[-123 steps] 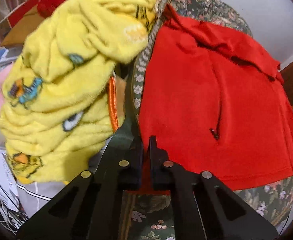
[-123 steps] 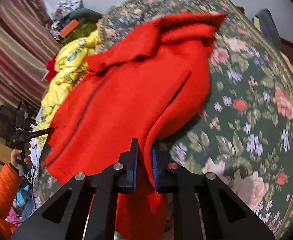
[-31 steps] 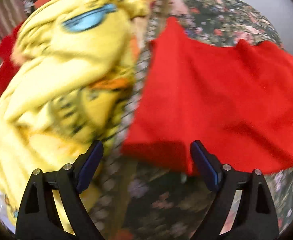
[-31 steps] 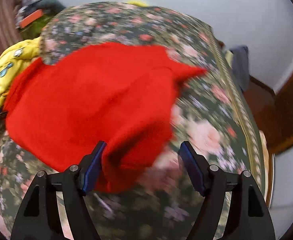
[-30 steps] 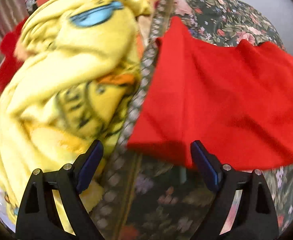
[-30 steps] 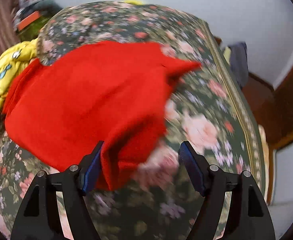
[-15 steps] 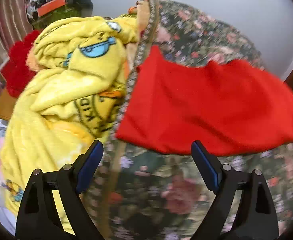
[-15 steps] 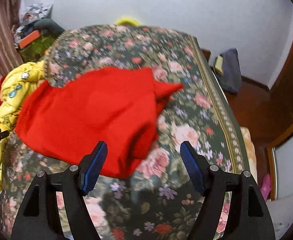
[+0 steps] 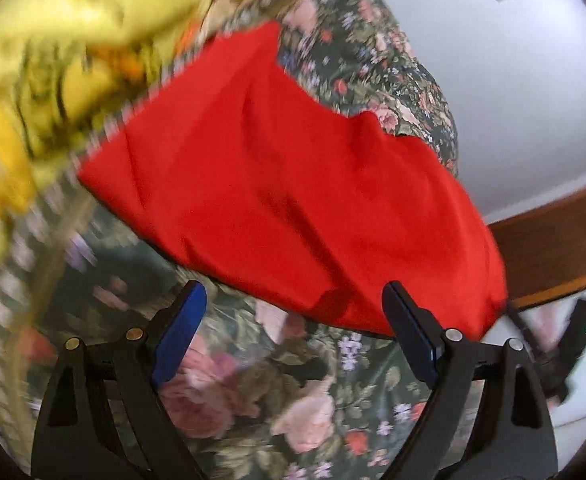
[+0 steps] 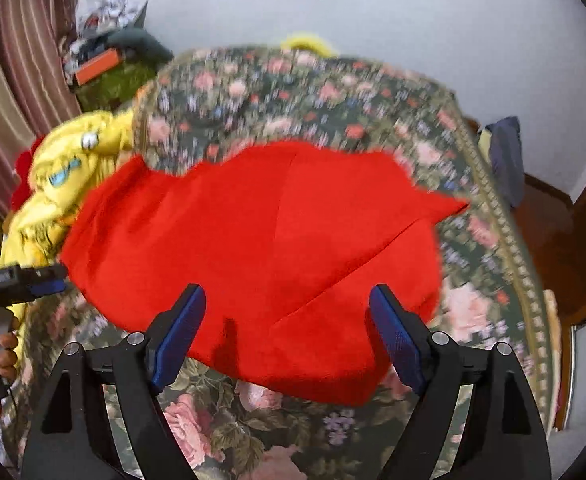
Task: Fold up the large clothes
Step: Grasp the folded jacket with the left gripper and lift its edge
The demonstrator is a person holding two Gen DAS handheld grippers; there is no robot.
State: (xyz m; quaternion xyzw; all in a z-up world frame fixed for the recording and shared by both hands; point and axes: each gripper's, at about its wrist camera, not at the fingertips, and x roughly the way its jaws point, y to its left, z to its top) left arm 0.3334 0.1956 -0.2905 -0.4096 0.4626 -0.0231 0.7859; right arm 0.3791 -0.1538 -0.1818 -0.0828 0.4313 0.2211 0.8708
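Observation:
A red garment (image 9: 285,184) lies folded over on a floral bedspread (image 9: 293,412); it also shows in the right wrist view (image 10: 261,248), with a pointed corner sticking out to the right. My left gripper (image 9: 293,332) is open and empty, just short of the garment's near edge. My right gripper (image 10: 287,340) is open and empty, its jaws wide apart over the garment's near edge. The left gripper's tip also shows at the left in the right wrist view (image 10: 33,284).
A yellow plush blanket (image 9: 65,64) is heaped to the left of the garment; it also shows in the right wrist view (image 10: 65,176). The floral bedspread (image 10: 485,288) covers the bed. A pile of clutter (image 10: 109,60) sits by striped curtains. A wooden floor (image 10: 553,232) lies to the right.
Both grippers, shut on the red garment four seconds ago, have let it go and stand open. Both have drawn back over the last second; the left view has swung right.

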